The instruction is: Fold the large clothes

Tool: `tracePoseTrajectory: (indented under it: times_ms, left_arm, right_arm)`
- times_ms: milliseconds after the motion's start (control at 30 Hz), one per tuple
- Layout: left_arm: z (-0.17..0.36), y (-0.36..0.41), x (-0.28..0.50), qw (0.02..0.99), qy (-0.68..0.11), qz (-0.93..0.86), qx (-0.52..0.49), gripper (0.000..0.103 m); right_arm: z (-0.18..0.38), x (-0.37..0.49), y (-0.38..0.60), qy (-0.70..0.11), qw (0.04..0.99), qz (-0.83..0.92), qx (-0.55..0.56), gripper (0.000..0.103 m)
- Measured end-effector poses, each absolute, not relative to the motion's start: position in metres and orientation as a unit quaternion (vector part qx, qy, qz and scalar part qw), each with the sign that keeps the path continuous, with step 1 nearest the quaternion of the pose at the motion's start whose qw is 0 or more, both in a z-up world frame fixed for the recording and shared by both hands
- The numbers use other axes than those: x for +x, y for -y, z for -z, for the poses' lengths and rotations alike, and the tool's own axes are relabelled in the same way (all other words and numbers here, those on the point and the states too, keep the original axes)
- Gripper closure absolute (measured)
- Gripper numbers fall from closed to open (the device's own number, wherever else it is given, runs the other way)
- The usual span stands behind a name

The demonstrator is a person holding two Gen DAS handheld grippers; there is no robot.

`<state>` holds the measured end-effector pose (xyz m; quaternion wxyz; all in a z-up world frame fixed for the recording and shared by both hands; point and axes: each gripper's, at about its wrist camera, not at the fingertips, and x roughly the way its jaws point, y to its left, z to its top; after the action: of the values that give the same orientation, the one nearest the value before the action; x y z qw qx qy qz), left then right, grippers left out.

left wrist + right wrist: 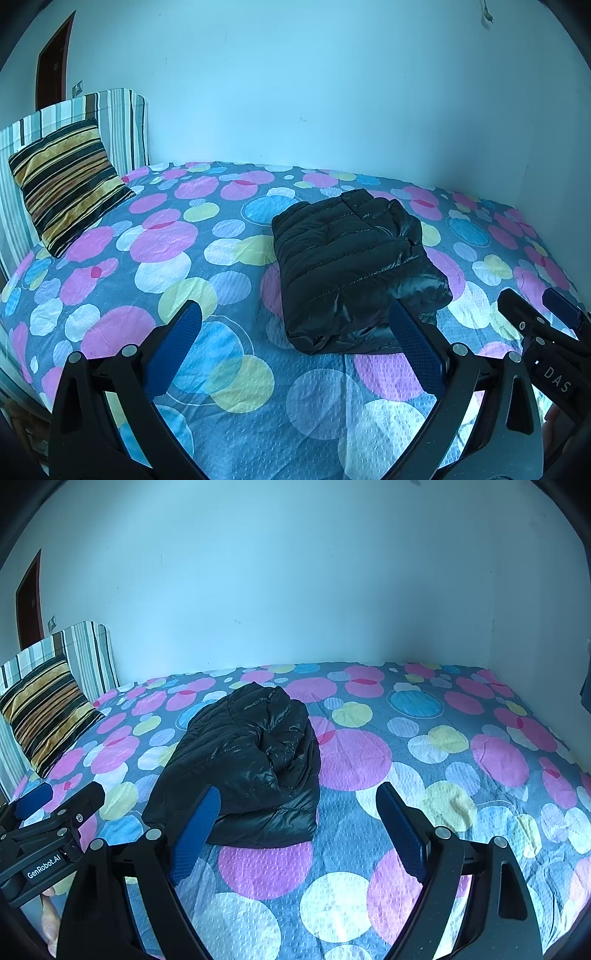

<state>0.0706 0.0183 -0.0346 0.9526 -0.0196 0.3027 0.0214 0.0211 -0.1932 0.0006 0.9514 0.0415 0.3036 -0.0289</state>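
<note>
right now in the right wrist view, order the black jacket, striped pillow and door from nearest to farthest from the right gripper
1. black jacket, just ahead and left of the right gripper
2. striped pillow, far left by the headboard
3. door, behind the pillow, far left

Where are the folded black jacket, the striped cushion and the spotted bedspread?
folded black jacket (351, 266), left wrist view, on its quilted top.
striped cushion (66, 181), left wrist view, on the middle of its face.
spotted bedspread (443, 760), right wrist view, on a bare stretch right of the jacket.

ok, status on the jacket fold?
Left gripper and right gripper: jaws open, empty. Jacket folded, lying on the bed. Nothing in the way; pillow far off.
</note>
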Motion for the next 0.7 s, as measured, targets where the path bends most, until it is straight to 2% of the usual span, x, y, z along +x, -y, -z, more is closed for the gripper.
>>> tracePoseTrajectory:
  times_ms: [700]
  left_arm:
    - [0.0320,-0.0165,0.0666,0.954,-0.297,-0.026,-0.017,0.002]
  right_arm:
    - [-0.0001,0.0204,0.1931,-0.304,0.951,0.028,0.042,0.018]
